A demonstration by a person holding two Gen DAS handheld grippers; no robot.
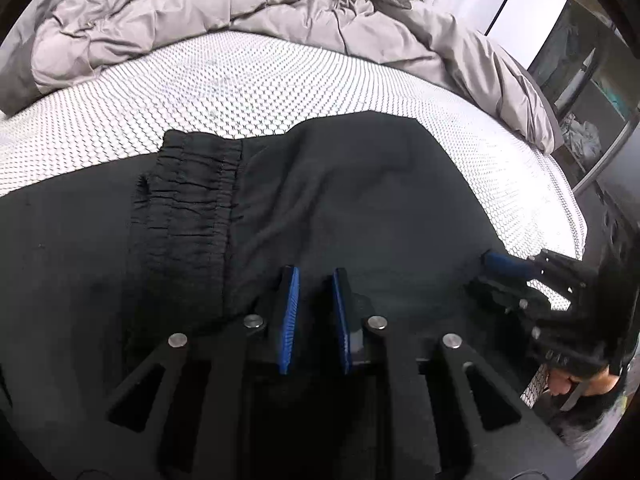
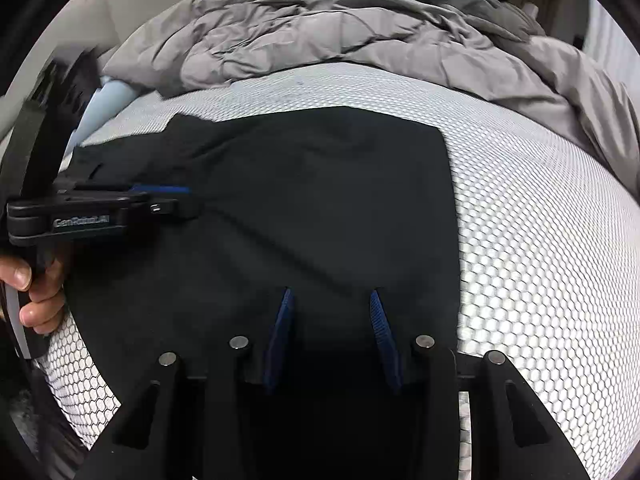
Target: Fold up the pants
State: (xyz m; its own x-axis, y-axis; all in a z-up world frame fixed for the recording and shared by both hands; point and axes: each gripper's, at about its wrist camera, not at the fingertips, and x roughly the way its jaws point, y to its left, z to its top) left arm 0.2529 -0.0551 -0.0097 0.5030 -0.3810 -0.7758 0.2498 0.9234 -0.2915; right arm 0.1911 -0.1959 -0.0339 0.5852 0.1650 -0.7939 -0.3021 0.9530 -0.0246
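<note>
1. Pants [image 1: 360,200]: black, lying flat on the bed [image 1: 240,88], already doubled over. In my left view the elastic waistband [image 1: 188,200] sits on top of the layer below it, left of centre.
2. Bed: white cover with a honeycomb print. The pants occupy its near part; bare cover shows beyond and to the right of them in both views.
3. Duvet [image 1: 180,12]: grey, crumpled, heaped along the far edge of the bed, apart from the pants.
4. Left tool [image 1: 316,280]: my left view shows its blue pads [image 1: 290,312] with a narrow gap between them, so the fingers stand slightly spread; nothing is visible between them. They sit low over the pants. From the right view the same tool [image 2: 184,196] comes in from the left edge, tips at the cloth; I cannot tell whether they touch it.
5. Right tool [image 2: 332,304]: fingers spread wider, nothing between the pads, low over the near edge of the pants. In the left view it [image 1: 492,268] appears at the pants' right edge, beside bare bed cover.
6. Hand [image 2: 36,292]: grips the left tool's handle at the left margin of the right view.
</note>
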